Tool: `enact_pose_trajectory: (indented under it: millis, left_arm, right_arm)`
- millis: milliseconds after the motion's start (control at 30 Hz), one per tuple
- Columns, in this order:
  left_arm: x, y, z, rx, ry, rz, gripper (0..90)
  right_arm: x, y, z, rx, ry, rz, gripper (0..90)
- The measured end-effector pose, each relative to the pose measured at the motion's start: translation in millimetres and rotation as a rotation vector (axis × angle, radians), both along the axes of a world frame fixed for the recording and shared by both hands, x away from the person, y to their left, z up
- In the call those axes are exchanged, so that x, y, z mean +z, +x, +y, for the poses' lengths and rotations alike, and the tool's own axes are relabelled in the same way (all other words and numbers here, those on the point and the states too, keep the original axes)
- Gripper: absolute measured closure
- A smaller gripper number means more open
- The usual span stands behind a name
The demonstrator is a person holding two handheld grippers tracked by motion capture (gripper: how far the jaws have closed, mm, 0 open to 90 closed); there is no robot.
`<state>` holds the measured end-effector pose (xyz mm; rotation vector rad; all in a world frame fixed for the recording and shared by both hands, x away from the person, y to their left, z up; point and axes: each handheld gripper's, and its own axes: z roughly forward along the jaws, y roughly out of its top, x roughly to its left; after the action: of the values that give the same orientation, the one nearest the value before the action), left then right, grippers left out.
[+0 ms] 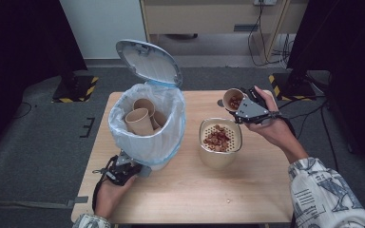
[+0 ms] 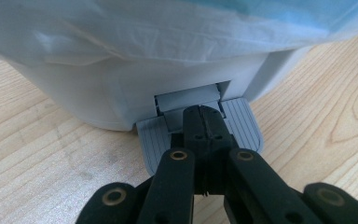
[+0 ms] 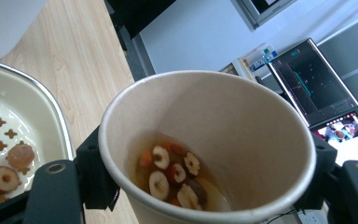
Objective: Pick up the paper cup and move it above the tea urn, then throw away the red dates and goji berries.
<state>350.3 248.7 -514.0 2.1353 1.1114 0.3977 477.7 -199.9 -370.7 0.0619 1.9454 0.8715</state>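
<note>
A white pedal bin (image 1: 148, 128) lined with a plastic bag stands on the wooden table (image 1: 195, 185), its lid (image 1: 147, 61) up. Inside lie several brown paper cups (image 1: 139, 119). My left gripper (image 1: 140, 170) is shut, its tips pressed down on the grey foot pedal (image 2: 242, 122); the left gripper (image 2: 203, 122) sits at the bin's base. My right gripper (image 1: 241, 108) is shut on a paper cup (image 3: 205, 140), tilted over a cream strainer bowl (image 1: 220, 142). The cup holds liquid and sliced dried fruit (image 3: 175, 175). Fruit pieces (image 1: 217, 138) lie on the bowl's perforated insert.
A small crumb (image 1: 228, 201) lies on the table near the front edge. Beyond the table stand a cabinet (image 1: 209, 19), cables and black stand bases with yellow-striped edges (image 1: 73, 89). Bare table shows at the front and right.
</note>
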Motion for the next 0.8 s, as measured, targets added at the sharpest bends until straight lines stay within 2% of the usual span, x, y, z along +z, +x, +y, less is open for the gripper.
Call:
enact_pose_trajectory:
  millis: [567, 800]
  left_arm:
    - [0.0, 0.0, 0.0, 0.0, 0.0, 0.0, 89.9]
    - [0.0, 0.1, 0.0, 0.0, 0.0, 0.0, 89.9]
  right_arm:
    - [-1.7, 2.7, -2.6, 0.028, -0.03, -0.02, 27.1]
    - [-1.4, -1.3, -3.1, 0.038, -0.038, -0.027, 27.1]
